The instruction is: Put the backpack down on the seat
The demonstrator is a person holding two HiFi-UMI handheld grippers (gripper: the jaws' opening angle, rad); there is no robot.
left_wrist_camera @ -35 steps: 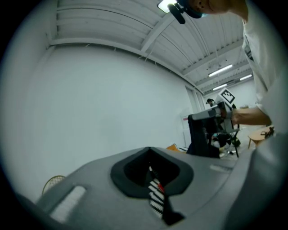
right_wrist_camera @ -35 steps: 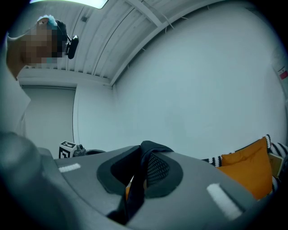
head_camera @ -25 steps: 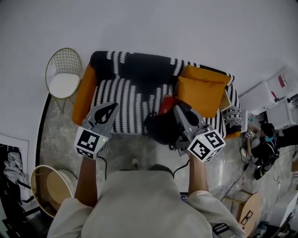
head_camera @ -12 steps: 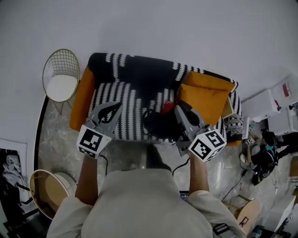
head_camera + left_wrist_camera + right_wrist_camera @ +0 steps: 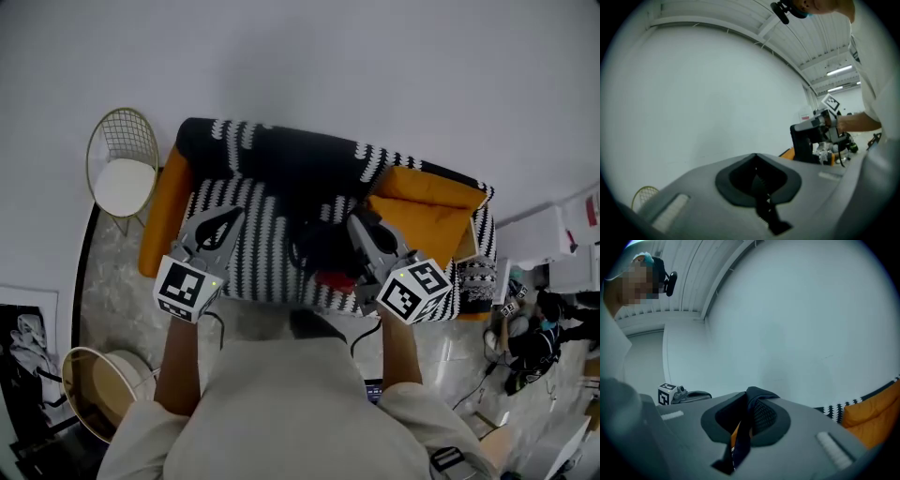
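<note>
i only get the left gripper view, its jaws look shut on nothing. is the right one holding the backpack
Observer: Yes. The right gripper is shut on a black mesh strap of the backpack.
Operator: where is the bag relative to the sofa
Observer: In the head view it is over the striped seat, toward the seat's right half. I cannot tell whether it rests there yet.
Operator: anything close to that spot
Observer: An orange cushion lies on the same sofa, just to the right of the backpack.
</note>
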